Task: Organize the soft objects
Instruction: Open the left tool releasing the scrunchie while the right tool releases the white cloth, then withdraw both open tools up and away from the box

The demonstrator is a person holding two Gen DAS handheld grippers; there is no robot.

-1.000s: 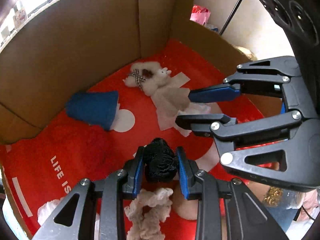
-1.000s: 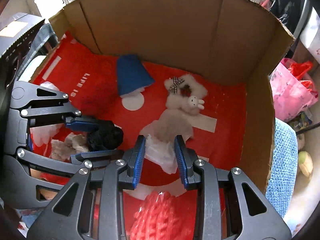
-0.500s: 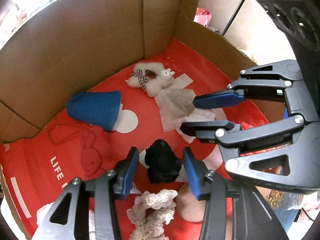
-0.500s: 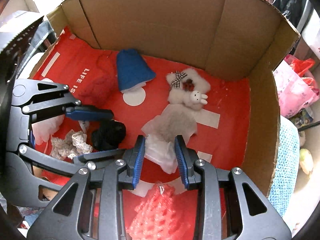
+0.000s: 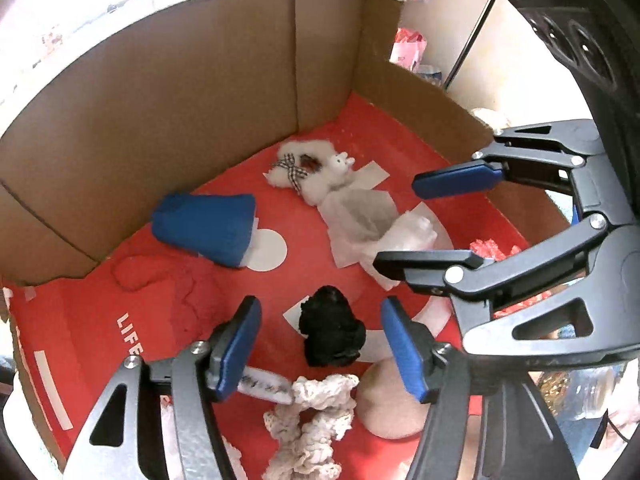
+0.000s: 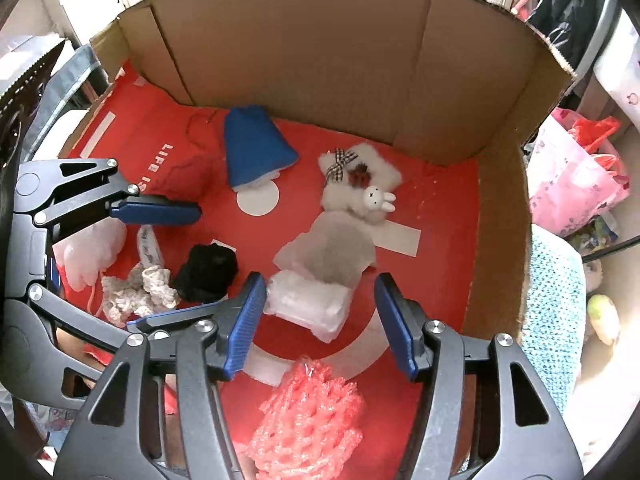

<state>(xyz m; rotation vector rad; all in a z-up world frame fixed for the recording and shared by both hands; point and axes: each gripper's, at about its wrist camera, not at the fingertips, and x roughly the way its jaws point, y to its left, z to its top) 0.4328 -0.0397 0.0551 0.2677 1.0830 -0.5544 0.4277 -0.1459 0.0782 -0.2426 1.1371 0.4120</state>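
Black soft bundle [image 5: 331, 327] lying loose on red box floor [image 5: 92, 320], framed between blue pads of left gripper [image 5: 320, 344], no contact either side. Left gripper spread wide, holding nothing. Right gripper [image 6: 320, 316] also spread wide, empty, hovering over white plastic-wrapped wad [image 6: 308, 306], gap on both sides. Just behind the wad, grey-and-white folded cloth [image 6: 334, 254], then white bunny plush [image 6: 358, 188] with checked bow, close to back wall. Blue fabric cone [image 6: 254, 146] on its side near back cardboard wall [image 6: 320, 60], over a white circle print. Cream crochet piece [image 5: 310, 420] touching near edge of black bundle; beige rounded item [image 5: 390, 408] just beside, partly hidden by left finger. Pink foam net [image 6: 308, 420] at near edge below right gripper. Pale translucent bag [image 6: 88, 252] at left side by left gripper's finger. Bare red floor between cone, bunny and black bundle; cardboard walls closing back and right, near side unwalled
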